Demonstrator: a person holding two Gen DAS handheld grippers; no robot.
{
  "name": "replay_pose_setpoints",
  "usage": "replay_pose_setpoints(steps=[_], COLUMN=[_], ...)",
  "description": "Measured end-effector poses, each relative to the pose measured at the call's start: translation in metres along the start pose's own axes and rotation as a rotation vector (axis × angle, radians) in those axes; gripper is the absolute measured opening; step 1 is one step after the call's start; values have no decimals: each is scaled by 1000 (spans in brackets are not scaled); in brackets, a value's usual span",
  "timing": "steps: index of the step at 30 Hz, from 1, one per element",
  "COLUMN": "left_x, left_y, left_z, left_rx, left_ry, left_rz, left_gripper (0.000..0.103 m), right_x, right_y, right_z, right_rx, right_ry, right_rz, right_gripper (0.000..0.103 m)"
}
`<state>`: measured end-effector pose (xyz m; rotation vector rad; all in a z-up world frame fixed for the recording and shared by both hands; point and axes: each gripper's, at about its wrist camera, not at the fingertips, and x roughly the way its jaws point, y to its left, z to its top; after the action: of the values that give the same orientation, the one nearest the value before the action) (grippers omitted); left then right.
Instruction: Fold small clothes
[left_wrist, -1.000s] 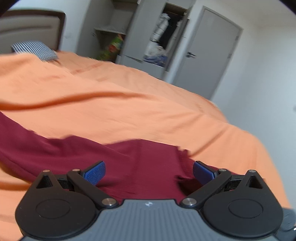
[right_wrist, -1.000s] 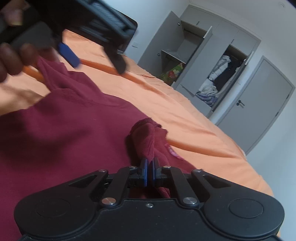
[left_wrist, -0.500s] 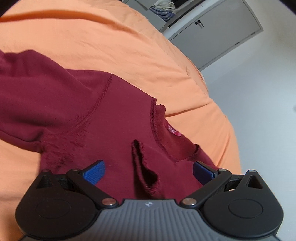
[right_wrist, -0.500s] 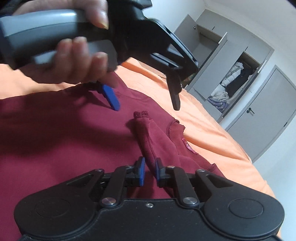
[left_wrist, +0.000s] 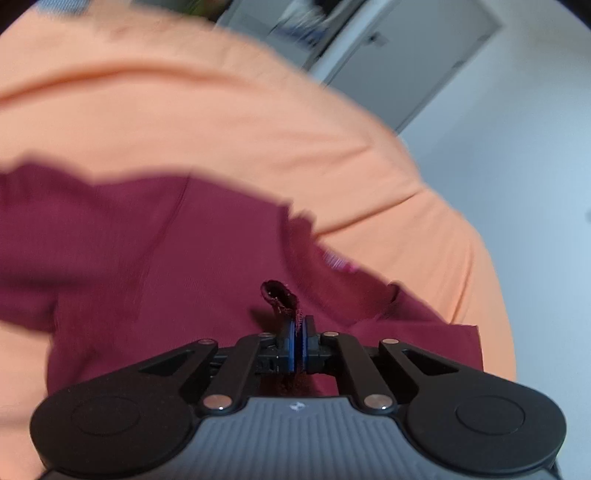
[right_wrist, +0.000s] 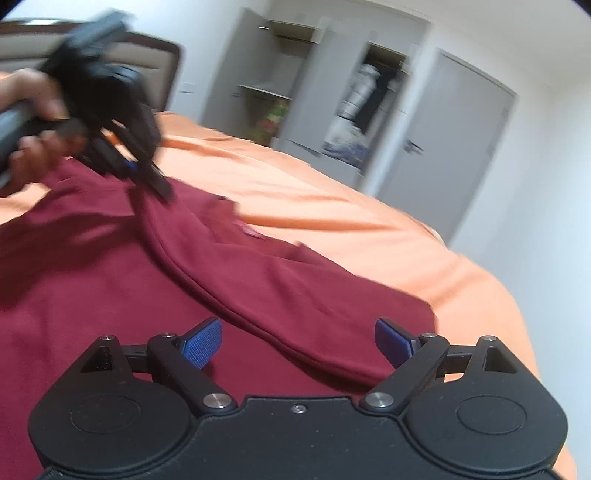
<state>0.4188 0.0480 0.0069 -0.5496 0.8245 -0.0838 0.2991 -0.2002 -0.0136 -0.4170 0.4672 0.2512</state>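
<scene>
A maroon sweatshirt (right_wrist: 110, 295) is lying on the orange bed (right_wrist: 406, 236). Its sleeve cuff (left_wrist: 279, 295) is being pinched by the left tool (left_wrist: 298, 345); the right tool (right_wrist: 297, 341) is spread. The soft, light knit is best gripped at seams.

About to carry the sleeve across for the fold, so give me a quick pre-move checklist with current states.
1. Left gripper shut on sleeve cuff: ok.
2. Right gripper open, clear of cloth: ok.
3. Maroon top flat on the orange bedsheet: not ok, a ridge runs across it.
4. Cuff grip depth: cannot tell.
5. Collar label uncovered: ok.
</scene>
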Motion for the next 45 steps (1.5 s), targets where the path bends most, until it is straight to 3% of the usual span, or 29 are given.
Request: replay_pose_setpoints(steps=[4,7,13,15,20,24,27,29,31,33,36,37,39,42,45], left_x=[-42,-54,-10,0,6,4,5,0,-10,-20,-24,-21,-9,14,22], left_y=[-9,1,36,39,41,49,53,51,46,38,22,18,13,17,27], left_z=[9,14,11,4,-7,-15,-16,-15,-16,-19,-25,-26,-30,-41,-56], left_rx=[163,242,232,243,232,228,238,245,243,231,290,309,336,370,360], left_ry=[-167,-205,-75,-65,-71,-74,-73,-84,-110,-179,-243,-242,-212,-165,-215], left_rz=[-28,22,127,155,182,181,171,193,205,253,291,307,358,409,410], left_gripper=[1,1,2,3,5,8,11,29,75,94,94,95,95,96,101], right_x=[0,1,36,51,103,126,114,109,108,114,129,134,140,143,145], right_y=[-19,-31,-58,-69,-103,-123,-135,-147,-159,-172,-181,-179,-174,-166,-162], right_z=[-6,-10,-11,-7,-5,-11,-15,-14,-14,-17,-23,-24,-24,-19,-15], right_rx=[90,135,264,305,344,380,441,437,401,391,369,366,335,295,292], right_ry=[-3,5,74,82,121,153,80,49,44,51,84,96,111,106,111], right_rz=[-52,-80,-133,-187,-282,-286,-163,-183,-211,-205,-47,18,97,164,203], right_gripper=[96,97,98,102,102,102,101,99,93,76,58,57,43,39,39])
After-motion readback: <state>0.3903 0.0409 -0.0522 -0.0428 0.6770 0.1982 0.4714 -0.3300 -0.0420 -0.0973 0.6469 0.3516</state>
